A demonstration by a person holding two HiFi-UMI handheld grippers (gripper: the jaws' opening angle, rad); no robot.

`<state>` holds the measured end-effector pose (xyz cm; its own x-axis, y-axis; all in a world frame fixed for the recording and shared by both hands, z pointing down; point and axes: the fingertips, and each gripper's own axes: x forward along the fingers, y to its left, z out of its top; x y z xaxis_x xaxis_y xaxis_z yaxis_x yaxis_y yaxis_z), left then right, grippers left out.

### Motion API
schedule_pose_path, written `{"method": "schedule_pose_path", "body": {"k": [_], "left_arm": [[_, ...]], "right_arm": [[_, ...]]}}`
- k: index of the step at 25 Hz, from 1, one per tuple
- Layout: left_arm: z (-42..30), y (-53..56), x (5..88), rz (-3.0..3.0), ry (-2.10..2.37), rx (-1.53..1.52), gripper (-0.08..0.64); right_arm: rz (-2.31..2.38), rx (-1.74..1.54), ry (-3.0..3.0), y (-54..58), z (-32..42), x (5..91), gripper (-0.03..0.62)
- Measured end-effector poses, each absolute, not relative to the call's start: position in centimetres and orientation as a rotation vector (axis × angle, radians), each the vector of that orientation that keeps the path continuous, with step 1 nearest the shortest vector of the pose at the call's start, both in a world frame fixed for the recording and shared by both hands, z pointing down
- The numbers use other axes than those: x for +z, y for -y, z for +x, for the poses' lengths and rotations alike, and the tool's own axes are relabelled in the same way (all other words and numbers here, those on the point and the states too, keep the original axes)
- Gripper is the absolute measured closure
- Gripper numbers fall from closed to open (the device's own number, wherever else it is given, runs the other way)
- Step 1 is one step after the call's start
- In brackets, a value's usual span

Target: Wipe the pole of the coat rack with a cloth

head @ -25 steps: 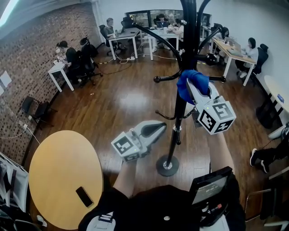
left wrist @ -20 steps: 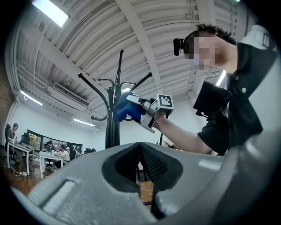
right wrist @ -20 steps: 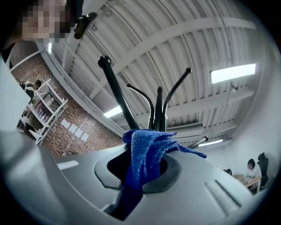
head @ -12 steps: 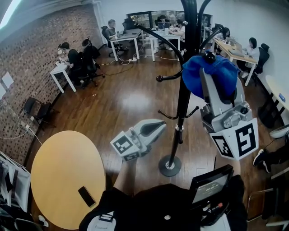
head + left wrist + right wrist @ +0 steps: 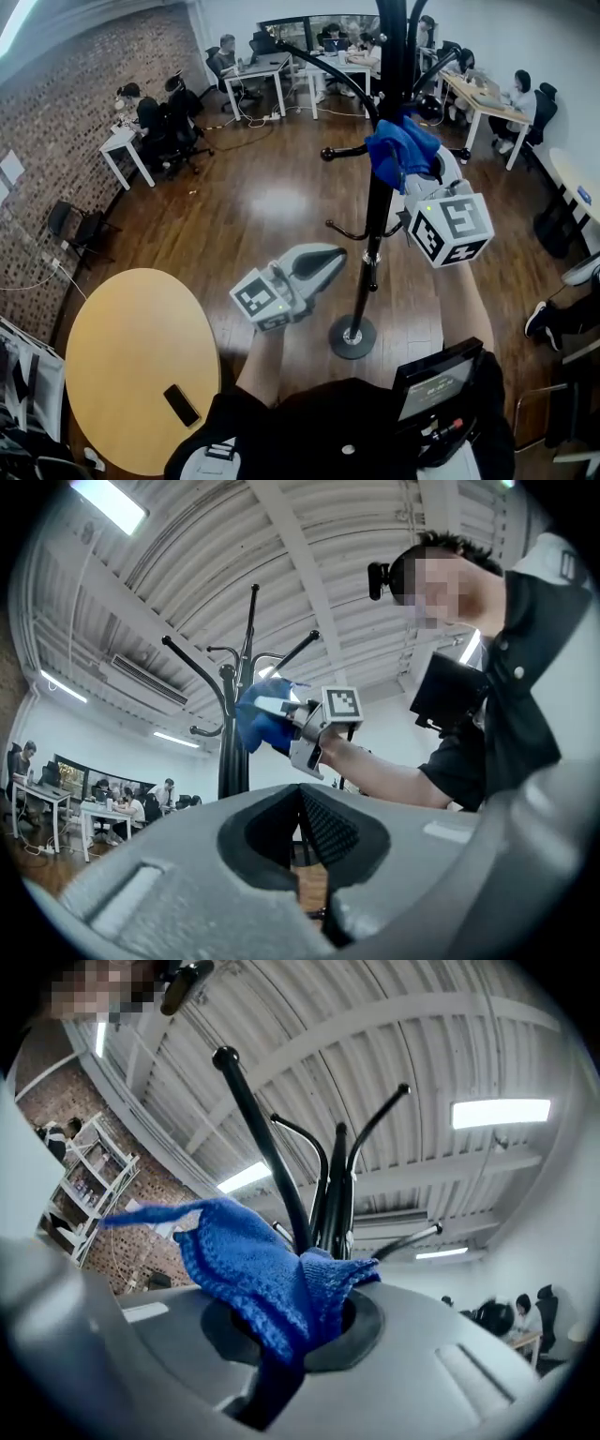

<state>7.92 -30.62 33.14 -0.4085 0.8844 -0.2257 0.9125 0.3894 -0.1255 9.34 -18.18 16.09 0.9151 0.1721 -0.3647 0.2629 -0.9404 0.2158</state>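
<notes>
- Altogether one coat rack pole [image 5: 373,234], one cloth [image 5: 397,148], two grippers.
- Cloth — blue knit, bunched against the pole.
- Right gripper [image 5: 405,169] clamps it; left gripper [image 5: 328,264] pinched together, empty.

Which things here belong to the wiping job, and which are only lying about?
For the job: cloth; pole; right gripper, shut on the cloth.
Lying about: phone; table; desks. The left gripper is shut and empty.
</notes>
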Motion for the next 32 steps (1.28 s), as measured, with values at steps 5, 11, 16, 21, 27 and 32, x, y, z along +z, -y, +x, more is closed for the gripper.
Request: {"method": "schedule_pose_path", "body": {"k": [5,11,16,21,27,32], "left_arm": [[8.2,30.9,33.7,1.618,-2.497,-0.341,0.563],[7.8,30.2,34.8,1.620,-2.509,-0.289,0.563],[7.5,29.7,35.1,1.616,-2.519,-0.267,0.563],[7.4,29.7,35.5,1.601,-2.510,-0.243,0.563],[7.4,29.3,35.6,1.614,-2.507,-0.243,0.563],[7.8,29.4,35.9,1.625,-2.500,-0.244,0.563]], "right_arm": [[2.971,-0.459,-0.384,16.4,9.5,23.1,0.551],[3.176,-0.060,-0.326,16.1,10.5,36.8,0.551],[3.318,0.455,-0.295,16.3,11.2,48.9,0.552],[3.445,0.724,-0.123,18.7,9.0,51.2,0.554],[3.498,0.831,0.042,21.1,7.1,50.0,0.554],[3.360,0.613,-0.261,17.2,10.3,51.2,0.554]]}}
